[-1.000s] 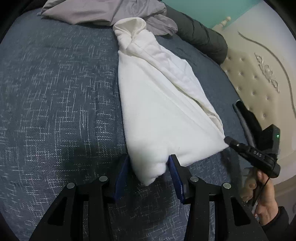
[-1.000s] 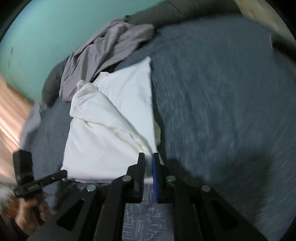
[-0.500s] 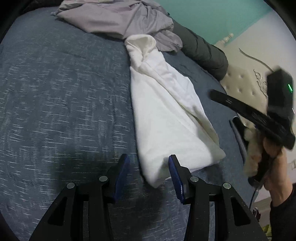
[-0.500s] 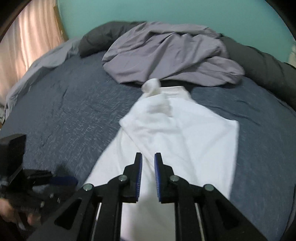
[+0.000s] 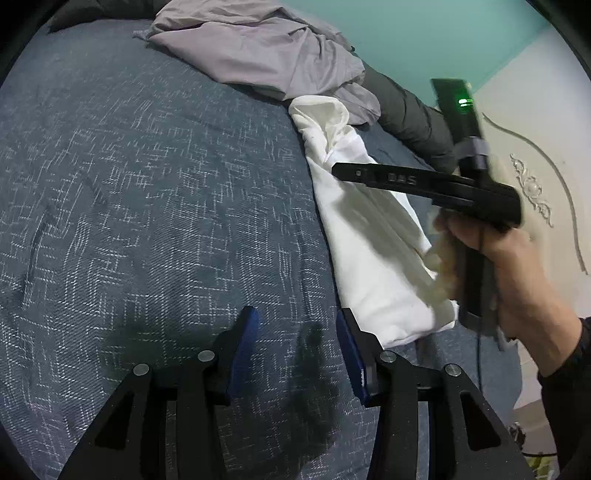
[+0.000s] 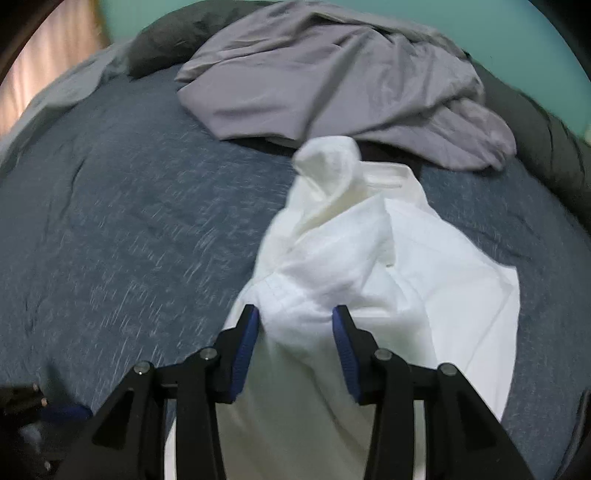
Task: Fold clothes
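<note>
We found the white shirt (image 6: pixel 373 280) half-folded on the bed (image 5: pixel 147 184), at three o'clock of the left hand-held gripper (image 5: pixel 295 343), whose fingers stood apart over bare cover. The right hand-held gripper (image 6: pixel 295 332) stood apart astride a bunched ridge. In our judgement, closing there could drag the layers askew.

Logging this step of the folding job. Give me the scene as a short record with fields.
surface: bed with a dark blue bedspread
garment being folded: white garment, partly folded, bunched at its far end
other laundry: grey garment crumpled beyond the white one
left gripper: open, over bare bedspread, beside the white garment's near corner
right gripper: open, fingers either side of a raised fold of the white garment
wall: teal
</note>
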Demonstrator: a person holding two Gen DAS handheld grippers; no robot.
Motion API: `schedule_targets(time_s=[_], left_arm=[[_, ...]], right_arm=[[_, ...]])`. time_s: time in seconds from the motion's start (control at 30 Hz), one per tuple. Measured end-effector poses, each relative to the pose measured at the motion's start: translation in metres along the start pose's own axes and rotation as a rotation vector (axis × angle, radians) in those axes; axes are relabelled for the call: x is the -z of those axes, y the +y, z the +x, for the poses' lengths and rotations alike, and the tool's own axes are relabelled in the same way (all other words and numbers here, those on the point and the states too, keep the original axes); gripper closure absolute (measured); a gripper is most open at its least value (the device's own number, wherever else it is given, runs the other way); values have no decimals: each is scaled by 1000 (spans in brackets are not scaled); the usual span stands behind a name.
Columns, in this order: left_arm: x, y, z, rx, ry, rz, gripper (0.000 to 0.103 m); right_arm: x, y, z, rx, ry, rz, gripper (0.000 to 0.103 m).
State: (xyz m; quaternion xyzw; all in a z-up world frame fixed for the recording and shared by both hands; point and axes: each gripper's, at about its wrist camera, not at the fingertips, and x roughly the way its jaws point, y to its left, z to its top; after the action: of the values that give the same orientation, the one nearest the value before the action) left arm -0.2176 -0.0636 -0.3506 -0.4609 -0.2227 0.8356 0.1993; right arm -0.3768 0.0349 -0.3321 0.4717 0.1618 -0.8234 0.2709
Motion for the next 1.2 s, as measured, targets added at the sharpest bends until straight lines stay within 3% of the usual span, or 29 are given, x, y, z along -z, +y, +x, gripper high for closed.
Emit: schedule_targets(time_s=[0.03,0.13,0.33,0.5,0.7,0.9,0.97,1.0,1.03,1.07,1.2], left_arm=[[0,0,-1,4,-3,0,55],[0,0,-3,11,-8,7,55],[0,0,-3,16,-9,6,55],[1,1,-2,17,-4,4,55],[1,2,1,16,2,2,55],[3,2,2,17,7,3,55],[3,2,3,17,8,4,55],[4,2,3,17,9,4,55],[4,2,3,18,10,5,55],[4,2,4,18,10,5,55],[5,2,5,18,13,6,55]], right_arm=[[-1,-5,1,-8,2,19,90],[-3,-14,1,-25,-4,38,97],[-8,-37,-21,-16,-85,70,99],[-17,-93,-34,14,-133,209,99],[-19,-161,-30,79,-126,338,99],[-10,-201,-25,50,-128,436,98],[-8,-200,-27,39,-143,425,97],[-7,-199,-27,14,-150,420,91],[-8,-198,-24,0,-142,415,75],[-8,-197,-21,-6,-124,407,68],[-12,-195,-9,-15,-93,397,66]])
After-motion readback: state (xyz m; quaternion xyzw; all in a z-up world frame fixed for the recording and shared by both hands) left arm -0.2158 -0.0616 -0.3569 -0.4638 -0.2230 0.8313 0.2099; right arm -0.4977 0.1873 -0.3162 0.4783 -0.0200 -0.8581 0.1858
